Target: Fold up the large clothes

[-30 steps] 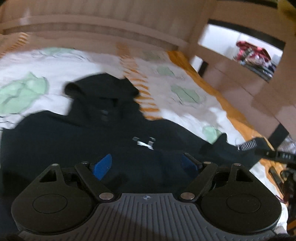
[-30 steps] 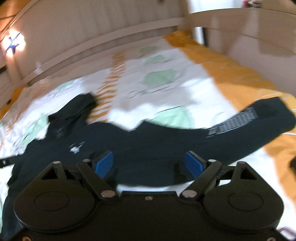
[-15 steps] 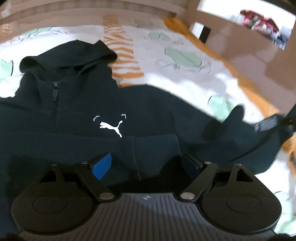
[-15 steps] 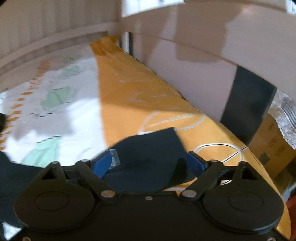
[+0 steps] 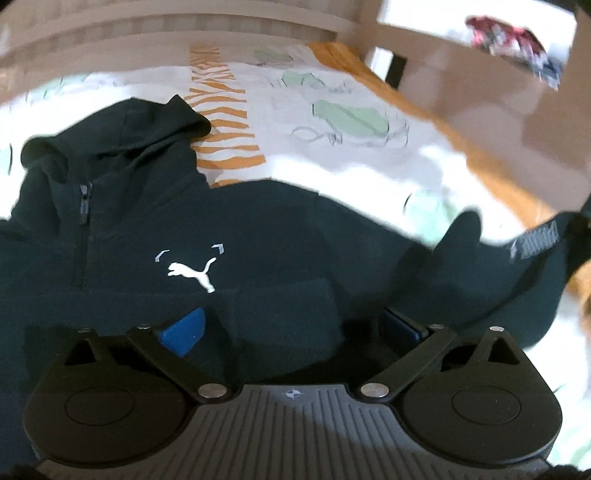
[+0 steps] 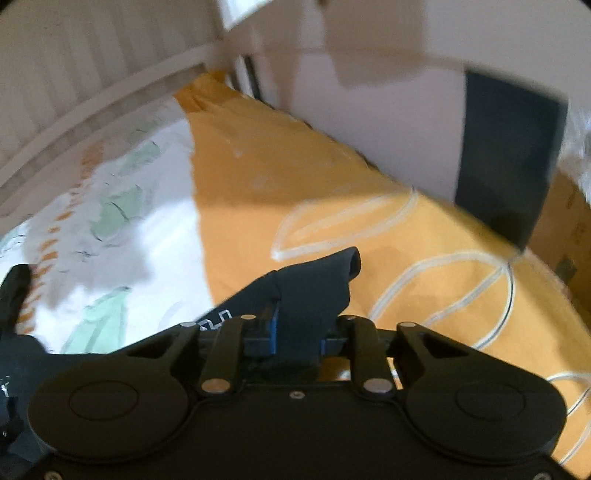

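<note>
A black zip hoodie [image 5: 258, 240] with a white cat logo [image 5: 192, 273] lies face up on the bed, hood toward the headboard. My left gripper [image 5: 291, 325] hovers low over its front, near the pocket. Its jaws are opening wide, and the cloth lies under them, not pinched. The hoodie's sleeve [image 5: 480, 266] stretches out to the right. In the right wrist view my right gripper [image 6: 297, 334] is closing on the sleeve cuff [image 6: 314, 280]. The blue pads [image 6: 274, 328] press the dark fabric between them, over the orange part of the sheet.
The bed sheet [image 5: 332, 110] is white with green and orange prints and has an orange border [image 6: 295, 184]. A pale headboard [image 5: 147, 33] runs along the back. A wall with a dark panel [image 6: 506, 155] and a cardboard box [image 6: 569, 229] flank the bed's right side.
The right gripper swung out along the sleeve to its cuff and closed on it. The left gripper dropped closer to the hoodie's front and spread wider.
</note>
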The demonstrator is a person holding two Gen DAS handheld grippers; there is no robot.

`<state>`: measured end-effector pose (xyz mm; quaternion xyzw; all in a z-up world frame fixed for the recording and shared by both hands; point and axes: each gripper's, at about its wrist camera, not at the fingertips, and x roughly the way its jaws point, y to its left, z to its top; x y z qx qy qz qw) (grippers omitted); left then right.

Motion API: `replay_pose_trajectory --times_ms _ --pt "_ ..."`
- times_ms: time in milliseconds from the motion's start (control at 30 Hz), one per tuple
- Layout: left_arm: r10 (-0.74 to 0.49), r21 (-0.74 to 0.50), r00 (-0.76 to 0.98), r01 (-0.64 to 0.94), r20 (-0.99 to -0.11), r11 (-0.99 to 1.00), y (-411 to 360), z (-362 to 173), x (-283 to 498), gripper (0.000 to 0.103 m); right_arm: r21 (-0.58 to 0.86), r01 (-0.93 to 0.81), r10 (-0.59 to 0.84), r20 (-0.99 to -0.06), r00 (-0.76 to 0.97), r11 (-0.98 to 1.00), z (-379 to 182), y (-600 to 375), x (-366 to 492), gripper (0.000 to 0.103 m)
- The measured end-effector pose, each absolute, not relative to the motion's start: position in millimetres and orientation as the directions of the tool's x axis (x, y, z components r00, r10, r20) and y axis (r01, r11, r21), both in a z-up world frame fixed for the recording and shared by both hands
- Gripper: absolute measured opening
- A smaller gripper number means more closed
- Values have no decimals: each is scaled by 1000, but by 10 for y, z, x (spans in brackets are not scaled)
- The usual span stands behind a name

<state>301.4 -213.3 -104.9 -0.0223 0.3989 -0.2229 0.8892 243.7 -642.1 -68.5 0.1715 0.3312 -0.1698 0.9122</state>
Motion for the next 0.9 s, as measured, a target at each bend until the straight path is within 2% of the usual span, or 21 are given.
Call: replay_pose_trajectory --times_ms 67,200,267,400,567,733,900 --pt "-429 -238 578 378 -694 895 -2205 -1026 3037 102 237 390 -170 -620 766 890 -445 -6348 2395 28" --pt "-342 -88 566 428 -750 899 -2460 -1235 3104 103 292 325 -129 -533 836 900 112 -6145 2345 28" --pt "-334 -38 583 459 -741 888 -2498 -1259 3076 103 306 277 -98 -491 865 911 372 -5974 2343 28" --pt "-410 -148 535 465 -739 873 -2294 -1116 3132 101 325 174 -17 -433 901 930 830 -5472 2403 28" --pt "-493 -286 566 416 -661 863 -1637 -794 3062 102 379 15 148 -398 905 925 1052 -4640 2600 28" --pt "-512 -378 574 345 -639 859 -797 -643 3073 102 405 -150 318 -389 864 902 932 -3635 2805 28" --pt "-455 -433 609 196 -650 880 135 -710 3087 102 451 -261 452 -391 802 853 467 -2620 2980 29"
